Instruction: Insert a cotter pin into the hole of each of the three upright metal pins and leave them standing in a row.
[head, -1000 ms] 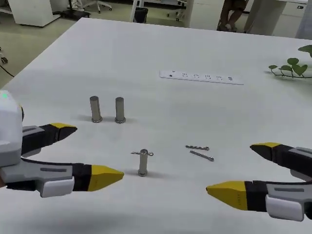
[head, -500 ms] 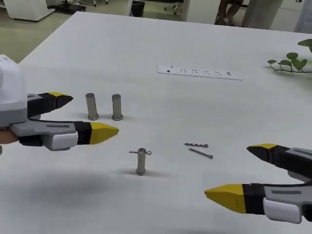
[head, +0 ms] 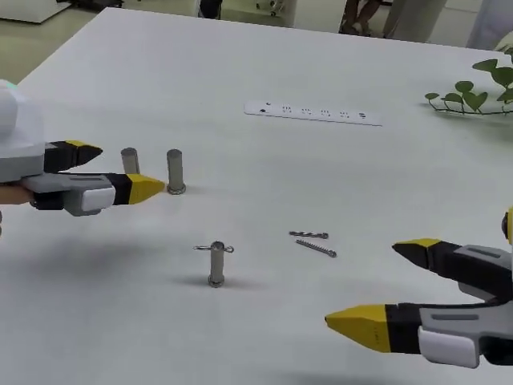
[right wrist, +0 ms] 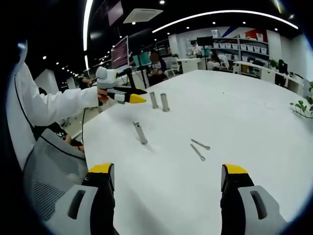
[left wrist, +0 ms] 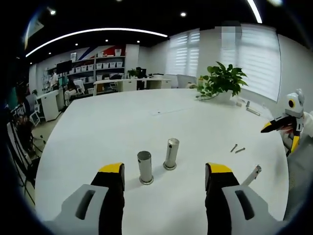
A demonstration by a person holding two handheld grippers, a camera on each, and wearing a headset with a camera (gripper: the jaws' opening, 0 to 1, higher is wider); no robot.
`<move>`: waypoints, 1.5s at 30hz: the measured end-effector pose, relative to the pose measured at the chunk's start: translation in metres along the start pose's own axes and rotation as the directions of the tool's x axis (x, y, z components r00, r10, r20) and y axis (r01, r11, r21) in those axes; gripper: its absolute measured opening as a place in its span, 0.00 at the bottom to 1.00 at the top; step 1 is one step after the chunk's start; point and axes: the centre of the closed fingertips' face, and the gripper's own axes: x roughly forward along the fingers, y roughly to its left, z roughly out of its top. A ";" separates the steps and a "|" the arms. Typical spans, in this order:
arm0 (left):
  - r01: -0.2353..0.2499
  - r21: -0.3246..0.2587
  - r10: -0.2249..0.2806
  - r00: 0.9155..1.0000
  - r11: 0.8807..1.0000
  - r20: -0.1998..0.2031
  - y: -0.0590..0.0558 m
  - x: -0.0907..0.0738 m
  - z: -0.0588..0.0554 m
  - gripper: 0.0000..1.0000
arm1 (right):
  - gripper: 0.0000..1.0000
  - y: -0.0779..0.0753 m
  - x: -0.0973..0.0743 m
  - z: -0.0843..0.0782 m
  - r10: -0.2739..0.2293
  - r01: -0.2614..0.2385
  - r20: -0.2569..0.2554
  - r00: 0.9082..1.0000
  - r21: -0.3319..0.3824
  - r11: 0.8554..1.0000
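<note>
Cotter pins are what the job waits on: two loose cotter pins (head: 309,235) lie flat and close together on the white table (head: 240,72), well apart from any hole, their long axes running roughly from 9 to 3 o'clock in the head view, the nearer one tilted a little toward 4. The right gripper (head: 361,284) hovers with its jaws spread wide and empty; the loose pair lies at about 11 o'clock from it, and it looks the nearer tool for picking one up. The left gripper (left wrist: 165,172), jaws also wide and empty, faces the two bare metal pins (head: 175,171), which stand upright side by side at 12 o'clock in the left gripper view. A third metal pin (head: 216,265) stands alone at 5 o'clock from them, a fitted cotter pin (head: 215,248) already through its top. A power strip (head: 313,113) lies farther back; no writing or brand is readable anywhere.
</note>
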 end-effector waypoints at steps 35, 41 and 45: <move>-0.053 0.040 0.052 0.999 0.998 0.006 0.028 0.034 -0.011 0.10 | 0.81 0.003 0.009 -0.017 0.005 -0.005 -0.076 0.997 0.002 1.000; -0.055 0.033 0.055 0.998 0.998 0.005 0.028 0.033 -0.011 0.10 | 0.80 0.004 0.009 -0.018 0.006 -0.006 -0.082 0.997 -0.001 1.000; -0.075 0.032 0.075 0.997 0.997 0.003 0.029 0.033 -0.011 0.10 | 0.79 0.006 0.010 -0.017 0.011 -0.012 -0.078 0.997 -0.004 1.000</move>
